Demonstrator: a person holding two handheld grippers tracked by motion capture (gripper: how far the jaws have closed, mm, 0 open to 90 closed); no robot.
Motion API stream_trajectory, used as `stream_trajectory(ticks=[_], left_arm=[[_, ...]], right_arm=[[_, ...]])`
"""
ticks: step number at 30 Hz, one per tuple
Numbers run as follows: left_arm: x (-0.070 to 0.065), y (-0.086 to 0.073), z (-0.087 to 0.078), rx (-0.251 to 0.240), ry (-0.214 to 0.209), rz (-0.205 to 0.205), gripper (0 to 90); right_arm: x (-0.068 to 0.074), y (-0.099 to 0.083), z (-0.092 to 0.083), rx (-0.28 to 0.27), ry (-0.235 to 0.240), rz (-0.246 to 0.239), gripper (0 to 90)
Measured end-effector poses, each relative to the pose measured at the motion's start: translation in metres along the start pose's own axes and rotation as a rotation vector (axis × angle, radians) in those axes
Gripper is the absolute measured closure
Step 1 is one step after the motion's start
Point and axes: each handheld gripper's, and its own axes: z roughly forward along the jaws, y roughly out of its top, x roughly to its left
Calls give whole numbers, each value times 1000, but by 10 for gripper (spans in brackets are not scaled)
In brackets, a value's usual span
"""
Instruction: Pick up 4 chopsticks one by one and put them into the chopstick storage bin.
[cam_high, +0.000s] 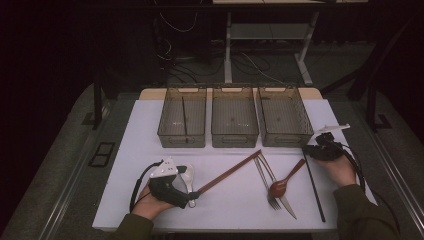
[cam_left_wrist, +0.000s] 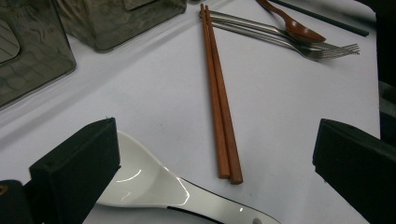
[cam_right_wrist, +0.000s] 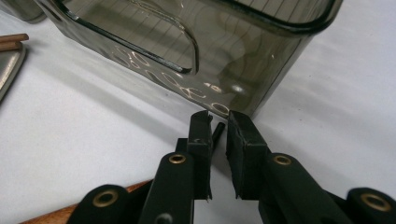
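Observation:
In the right gripper view, my right gripper (cam_right_wrist: 218, 117) points down at the table just in front of the right bin (cam_right_wrist: 243, 60). Its jaws stand a narrow gap apart, with the far end of a black chopstick (cam_right_wrist: 217, 133) between them, against the left pad. In the high view the black chopstick (cam_high: 314, 187) runs from that gripper (cam_high: 306, 150) toward the table's front edge. My left gripper (cam_left_wrist: 215, 140) is wide open, low over a white ceramic spoon (cam_left_wrist: 149, 186) and the near end of a brown chopstick pair (cam_left_wrist: 219, 112).
Three smoky plastic bins (cam_high: 234, 137) line the back of the white table; the left bin (cam_high: 172, 137) holds a black chopstick (cam_high: 183, 115). A fork (cam_high: 265, 180), a knife (cam_high: 286, 202) and a wooden spoon (cam_high: 285, 182) lie together in the middle right.

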Motion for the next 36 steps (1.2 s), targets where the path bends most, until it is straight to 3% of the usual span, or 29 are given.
stream_trajectory(ticks=[15, 36], left_arm=[[0, 0, 0, 0, 0, 0, 0], [0, 0, 0, -4, -1, -2, 0]], right_arm=[[5, 0, 3, 22, -15, -22, 816], [10, 2, 5, 8, 21, -81, 855]])
